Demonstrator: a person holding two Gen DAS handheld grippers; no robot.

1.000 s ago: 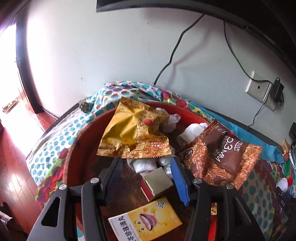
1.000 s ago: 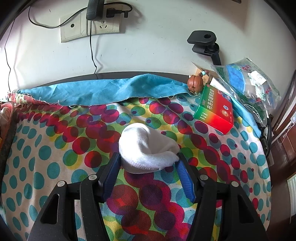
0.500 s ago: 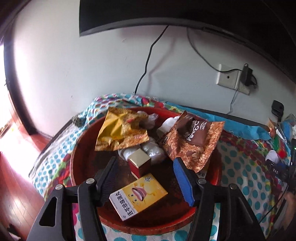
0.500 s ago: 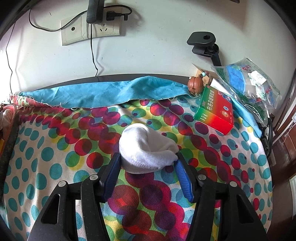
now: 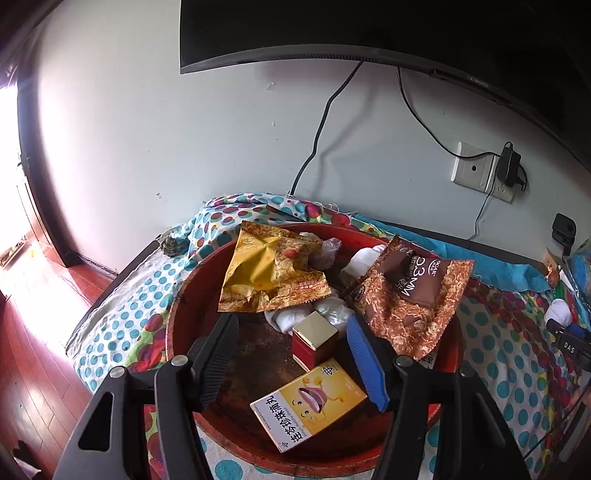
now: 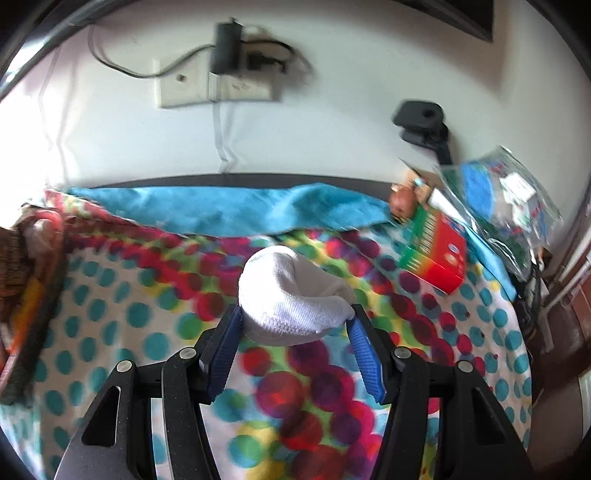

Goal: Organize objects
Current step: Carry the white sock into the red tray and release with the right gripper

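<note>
A round red tray on the dotted cloth holds a yellow snack bag, a brown snack bag, a small red box with a gold lid, a yellow carton and white rolled socks. My left gripper is open and empty above the tray's near side. My right gripper is shut on a white rolled sock, held above the cloth. The right wrist view is blurred by motion. The sock and right gripper also show far right in the left wrist view.
A green and red box and a clear bag of items lie at the cloth's right end. A blue cloth runs along the wall. A wall socket with cables and a monitor are above. Wooden floor lies left.
My left gripper has drawn back and up from the tray, still open. My right gripper has lifted the white sock off the cloth and is moving, blurring its view.
</note>
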